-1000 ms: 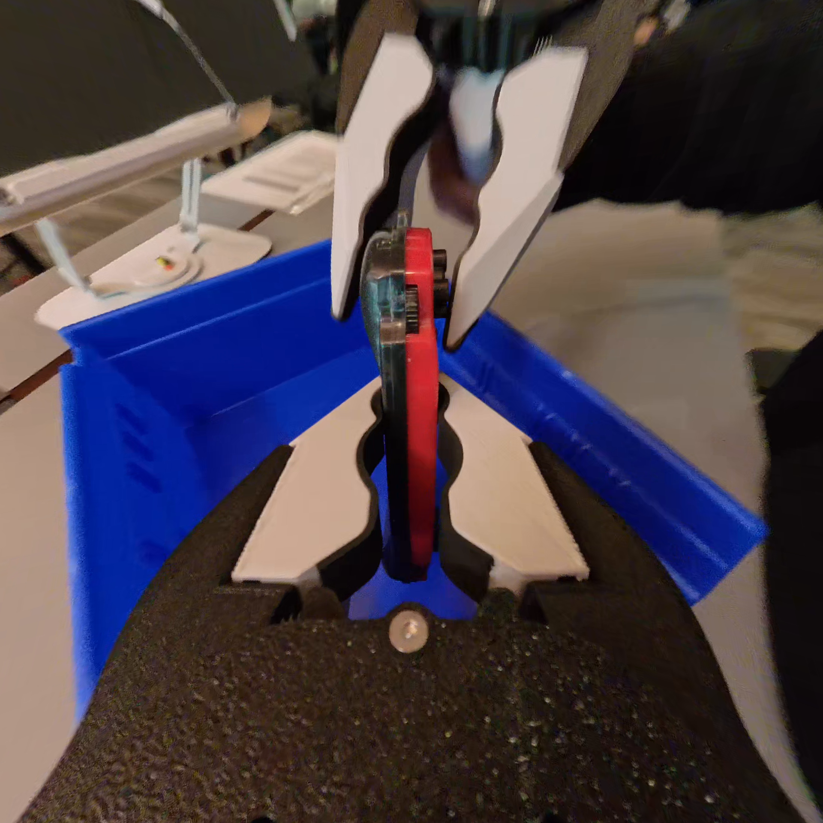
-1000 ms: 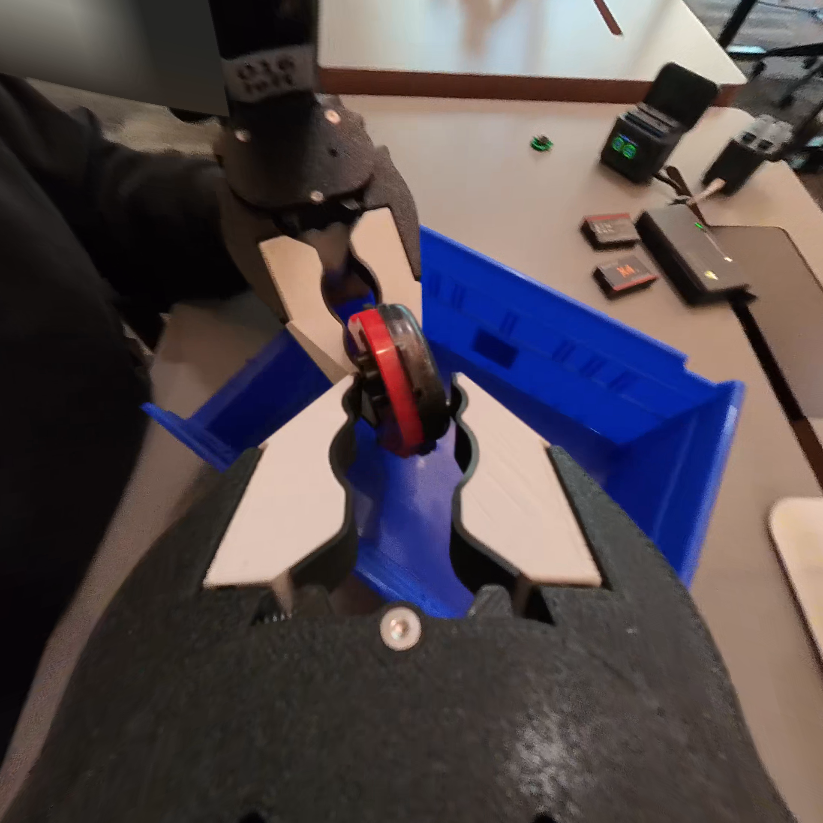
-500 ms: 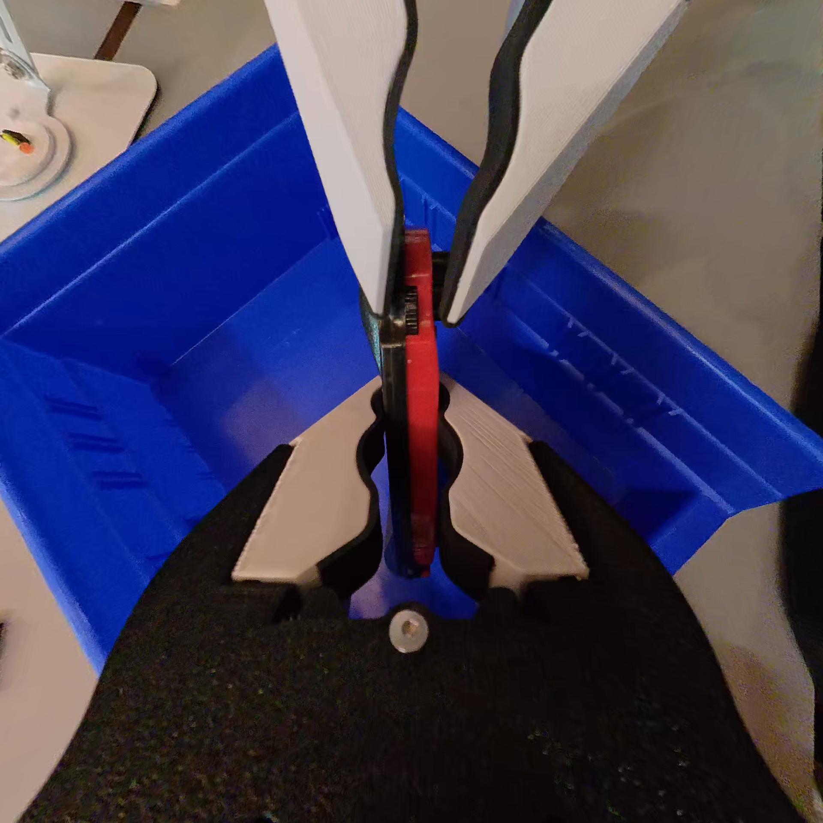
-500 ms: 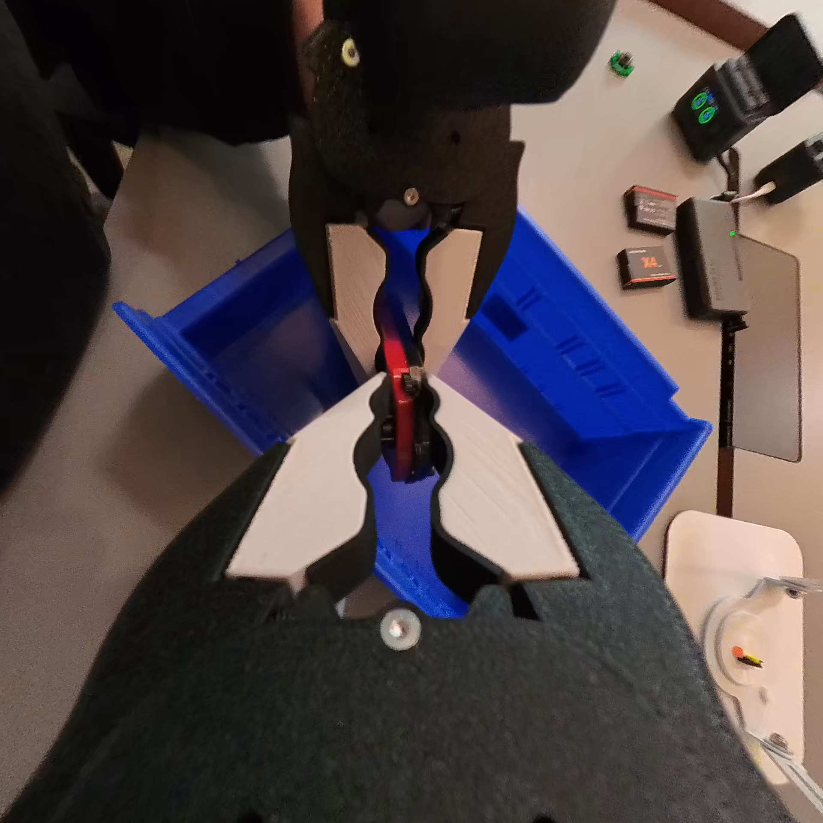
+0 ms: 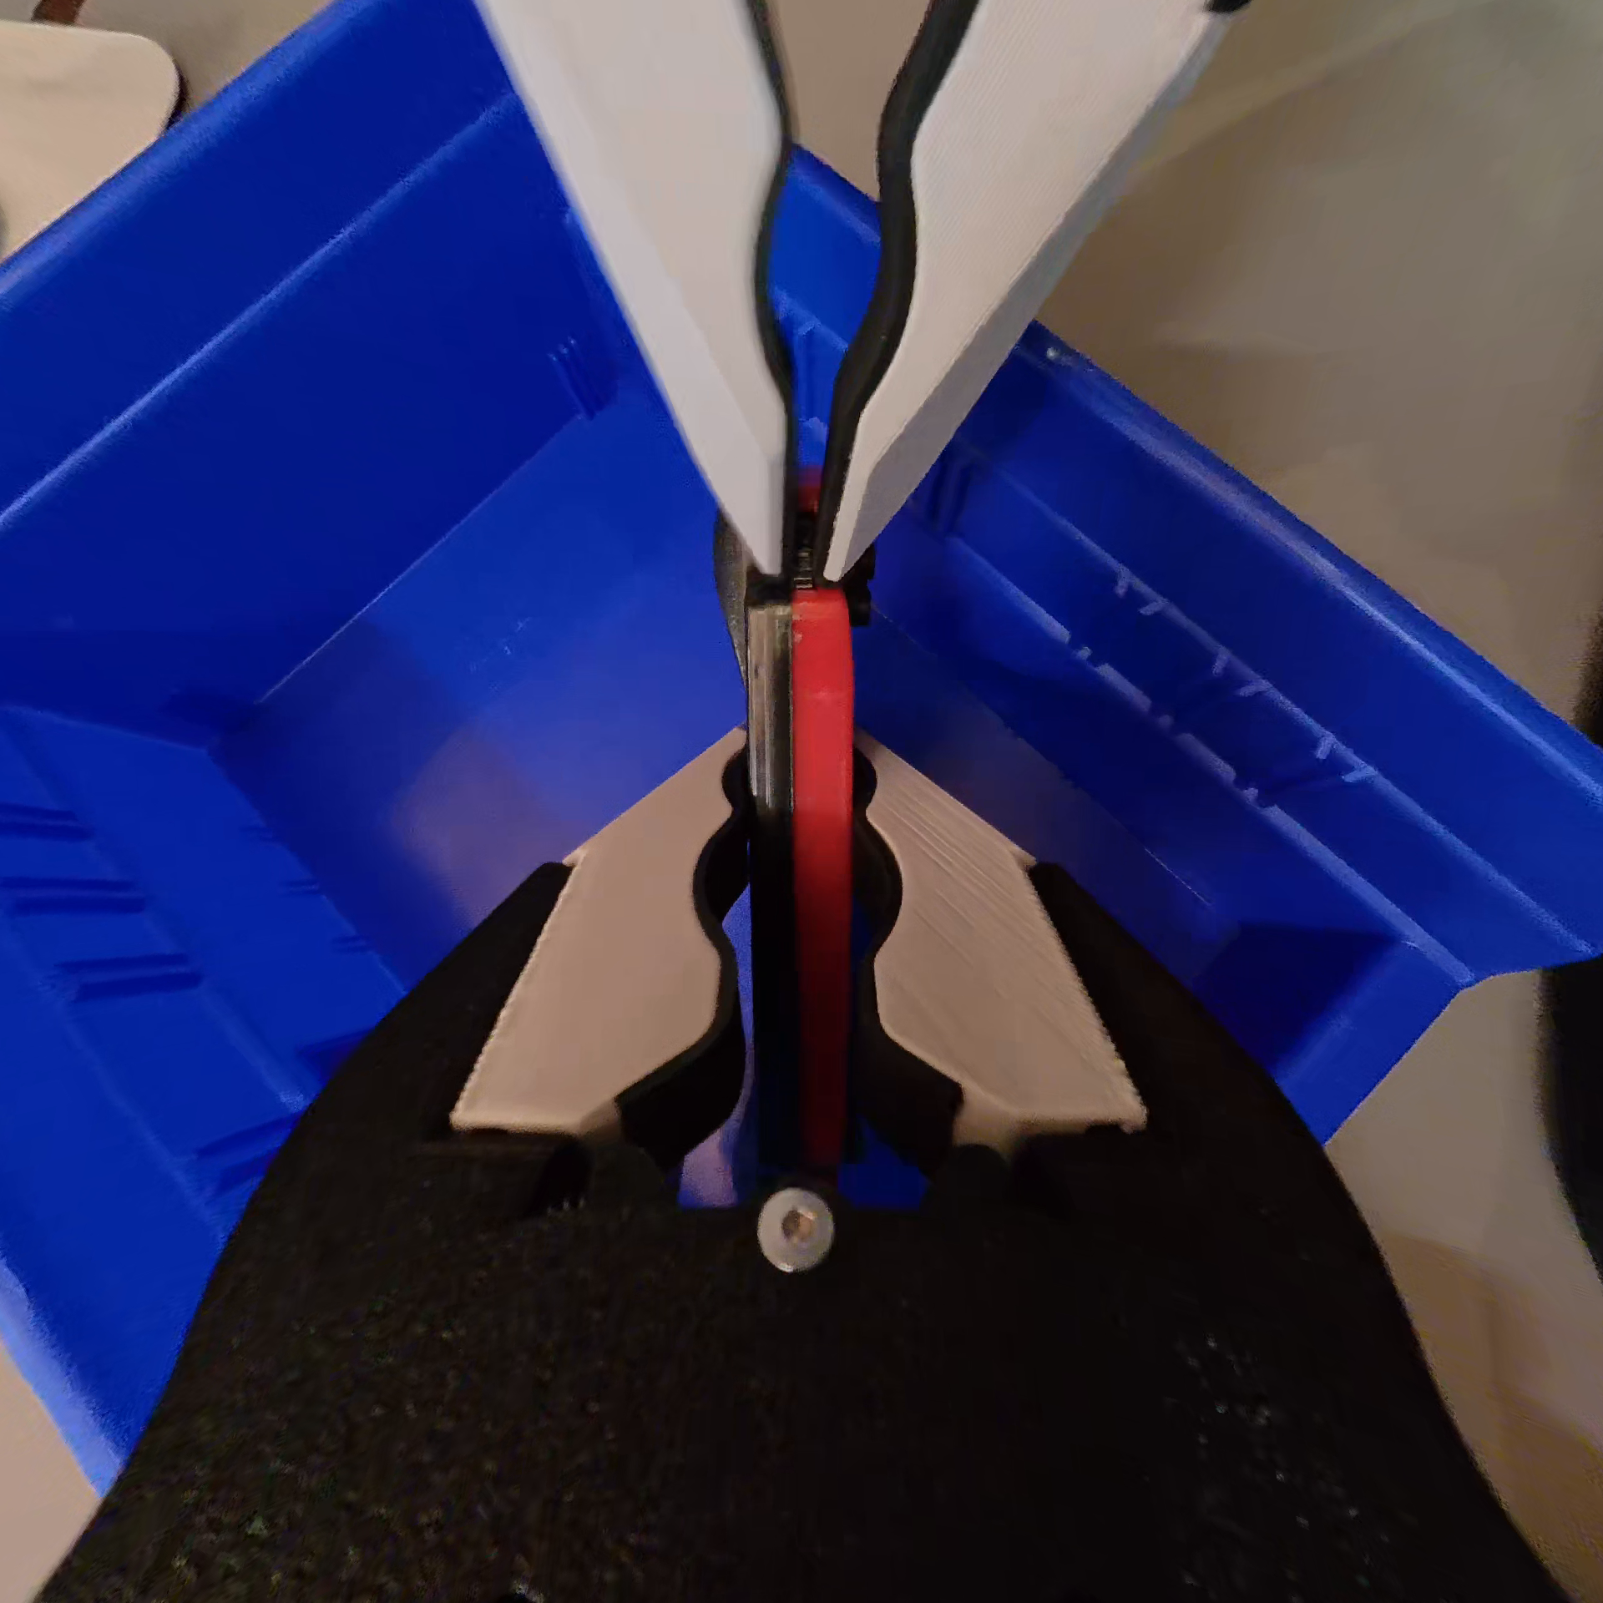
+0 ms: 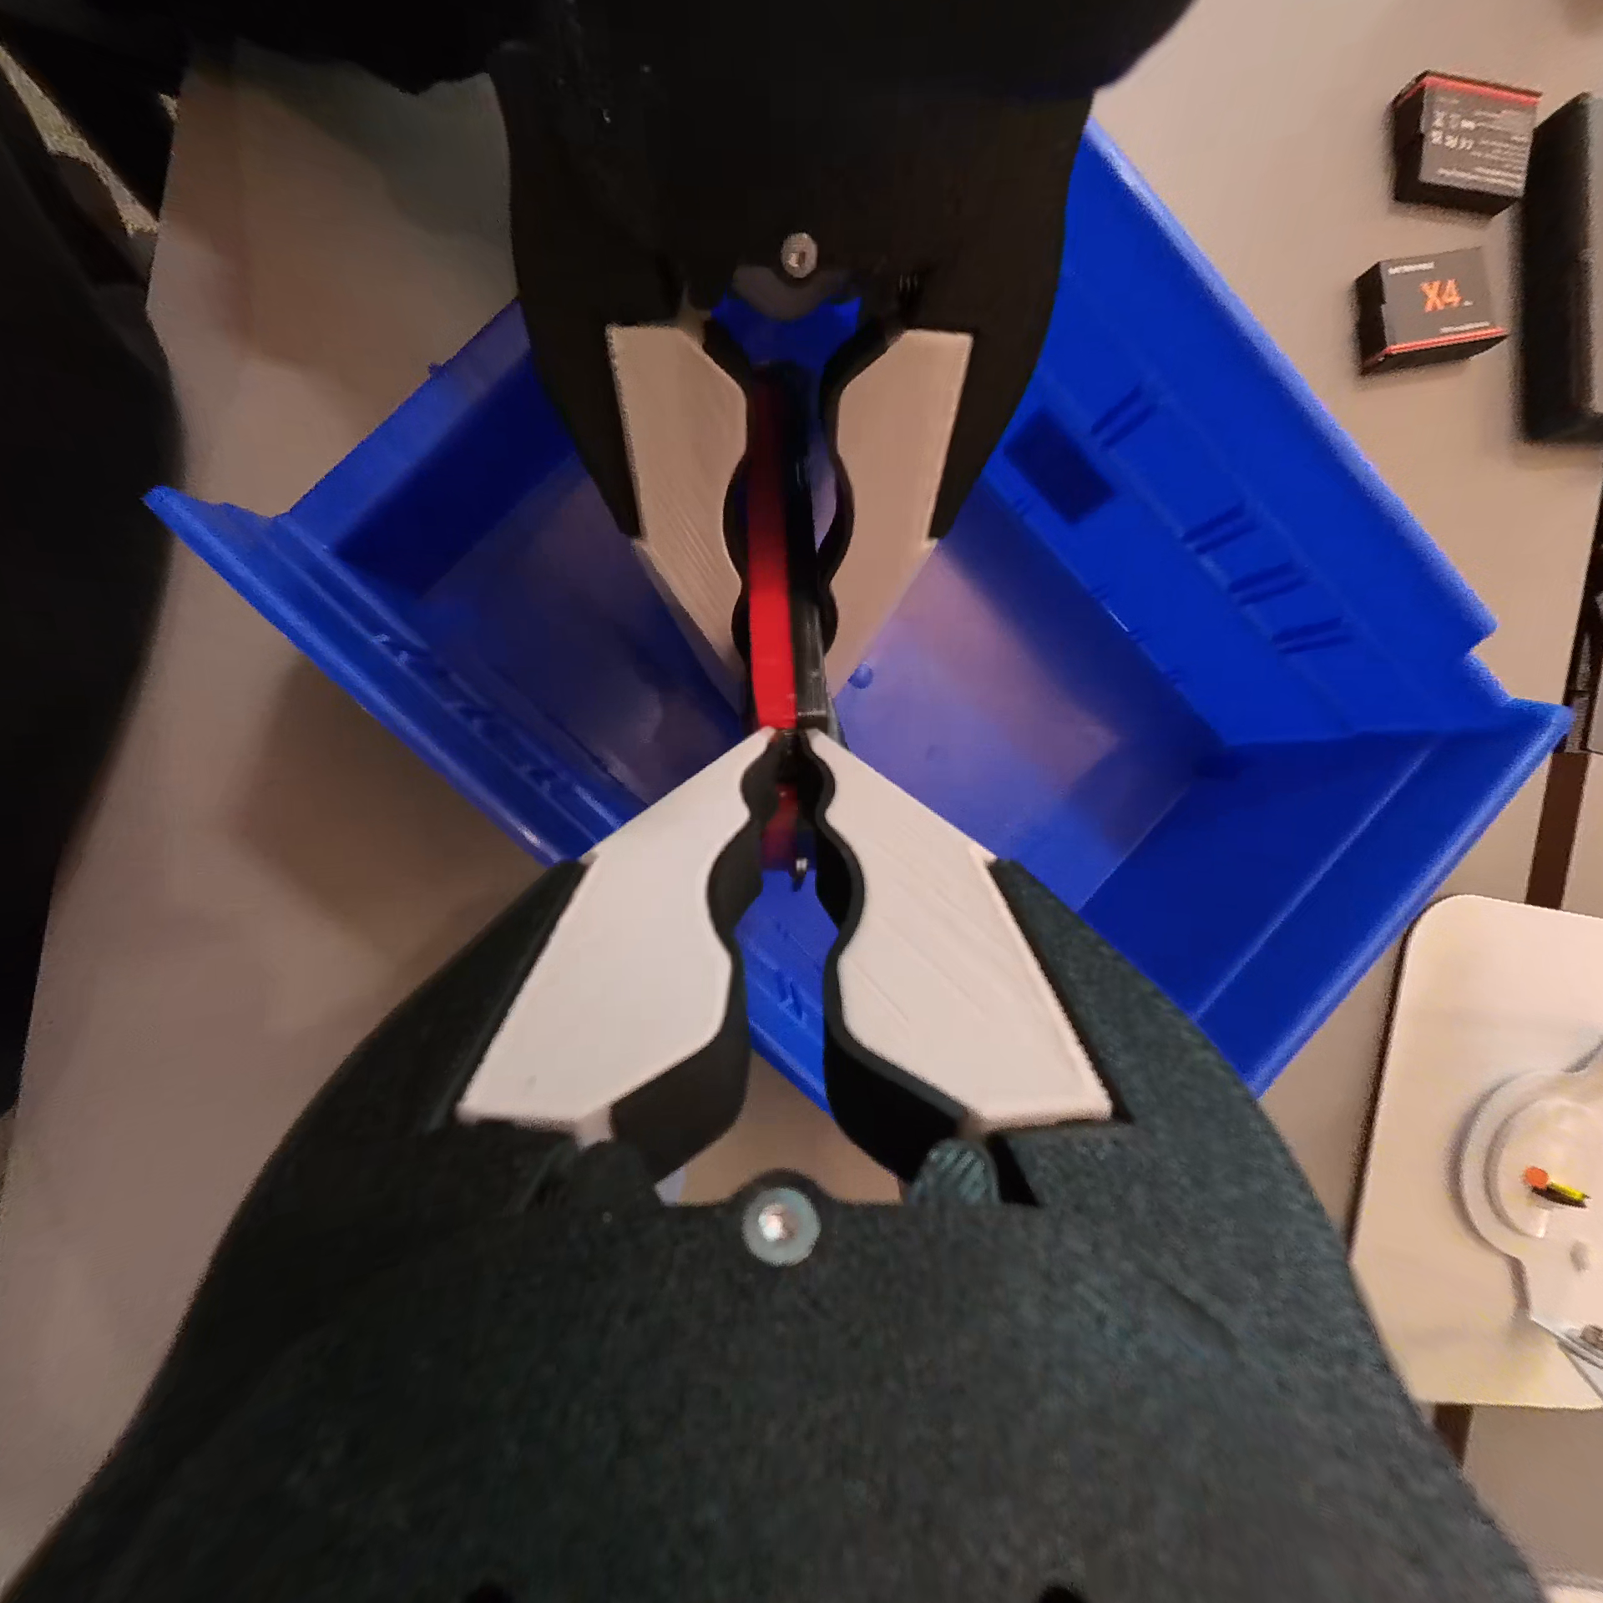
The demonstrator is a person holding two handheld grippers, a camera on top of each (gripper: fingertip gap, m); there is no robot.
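Note:
A flat red and black disc-shaped part (image 5: 820, 867) is seen edge-on, held upright over the blue bin (image 5: 390, 434). My left gripper (image 5: 802, 755) is shut on its near half. My right gripper (image 5: 811, 564) comes in from the top of the left wrist view and pinches the part's far end with its fingertips. In the right wrist view my right gripper (image 6: 788, 737) is shut on the tip of the part (image 6: 768, 624), and my left gripper (image 6: 785, 685) faces it from above, clamped on the same part. The bin (image 6: 1214, 607) lies below both.
The bin stands on a beige table (image 5: 1301, 260). Two small black boxes (image 6: 1431, 308) and a larger black device (image 6: 1561, 286) lie at the far right. A white stand base (image 6: 1492, 1128) is at the right edge. A person's dark sleeve (image 6: 69, 434) fills the left. The left gripper's tips are roughly 5 centimetres from the right gripper's. My left gripper's tips are some 35 centimetres from the larger black device (image 6: 1561, 286).
My right gripper has come onto the far end of the part and closed on it. Both grippers have moved in closer over the bin. My left gripper has kept its hold.

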